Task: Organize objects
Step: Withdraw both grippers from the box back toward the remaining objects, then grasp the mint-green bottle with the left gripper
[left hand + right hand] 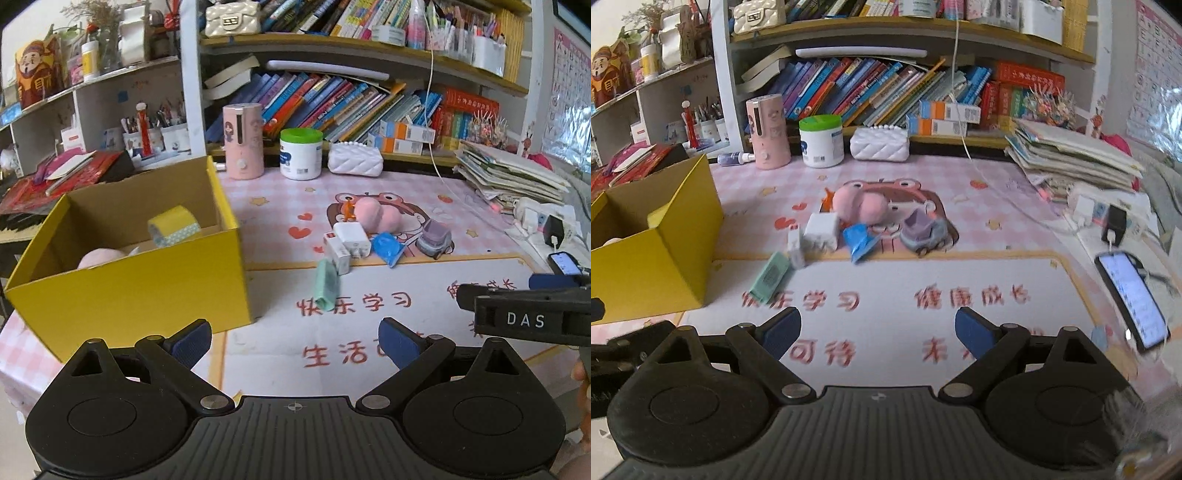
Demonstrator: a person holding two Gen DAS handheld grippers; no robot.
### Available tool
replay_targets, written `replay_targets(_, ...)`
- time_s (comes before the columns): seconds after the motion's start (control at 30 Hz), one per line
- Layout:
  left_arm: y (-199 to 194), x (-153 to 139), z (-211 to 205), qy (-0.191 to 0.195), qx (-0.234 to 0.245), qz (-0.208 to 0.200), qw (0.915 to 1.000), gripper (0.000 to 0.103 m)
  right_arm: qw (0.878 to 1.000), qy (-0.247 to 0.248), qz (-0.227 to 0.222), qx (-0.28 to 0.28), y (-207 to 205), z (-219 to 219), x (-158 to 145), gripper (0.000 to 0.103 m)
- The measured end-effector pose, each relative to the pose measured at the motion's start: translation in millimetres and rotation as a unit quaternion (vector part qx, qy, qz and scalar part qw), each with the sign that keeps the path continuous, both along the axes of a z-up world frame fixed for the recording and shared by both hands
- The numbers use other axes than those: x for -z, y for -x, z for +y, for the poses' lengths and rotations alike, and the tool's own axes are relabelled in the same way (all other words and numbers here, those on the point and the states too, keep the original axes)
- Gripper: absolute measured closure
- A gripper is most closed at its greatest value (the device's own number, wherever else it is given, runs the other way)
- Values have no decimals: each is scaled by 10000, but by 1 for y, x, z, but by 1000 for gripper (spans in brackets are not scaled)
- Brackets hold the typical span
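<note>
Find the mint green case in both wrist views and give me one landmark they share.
Left wrist: the mint case lies centre, on the mat right of the yellow box.
Right wrist: the mint case lies left of centre, between the yellow box and the white charger.
Shared landmark: the green-lidded tub at the back.

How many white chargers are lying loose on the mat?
2: a large white charger beside the pink plush, and a smaller white charger just left of it, touching. Others may hide behind the pile.
</note>
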State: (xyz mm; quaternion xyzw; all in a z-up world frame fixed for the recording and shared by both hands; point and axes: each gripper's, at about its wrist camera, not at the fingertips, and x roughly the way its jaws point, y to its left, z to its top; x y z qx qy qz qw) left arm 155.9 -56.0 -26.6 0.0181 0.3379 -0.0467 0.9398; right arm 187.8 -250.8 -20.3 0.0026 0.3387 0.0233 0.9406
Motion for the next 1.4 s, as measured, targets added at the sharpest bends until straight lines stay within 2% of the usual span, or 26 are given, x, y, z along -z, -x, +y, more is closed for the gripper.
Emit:
replay_targets(0.1,-10,1,-11,-56,-128,12,9999,6,9999,34,-18,-127,-14,-9,1,13)
replay_targets(0.23,-26,3,-21,126,-265,105,9995,6,9997,32,30,-226,-30,-23,3,13)
replay_targets(0.37,-43,12,-42,-103,-200,111,9997,13,9994,27,32,-334,-43,-35,4,13)
replay_targets(0.53,-70,26,-63,-337,-230,104,9991,14,9988,86,-150,-453,-55,-47,2,13)
replay_targets(0.67,-97,42,-68,-402,-343,318,9981,26,9986,87,-110,-507,-66,-59,6,13)
replay_targets(0.8,-123,61,-65,-409,-473,691,9956,45,9988,116,-31,-464,-78,-71,11,13)
replay_targets(0.93,-138,73,-61,-374,-562,870,9939,54,9989,124,31,-448,-90,-79,15,13)
replay_targets(1.0,-142,77,-61,-337,-509,934,9938,67,9988,140,53,-465,-96,-81,17,13)
replay_targets(1.1,-142,76,-61,-183,-468,972,9940,80,9986,128,79,-506,-107,-83,20,13)
replay_targets(1.2,-138,71,-59,-129,-449,963,9943,81,9983,134,79,-555,-120,-82,25,12)
replay_targets(1.4,-120,40,-51,267,-474,757,9956,81,9961,253,201,-824,-156,-74,43,8)
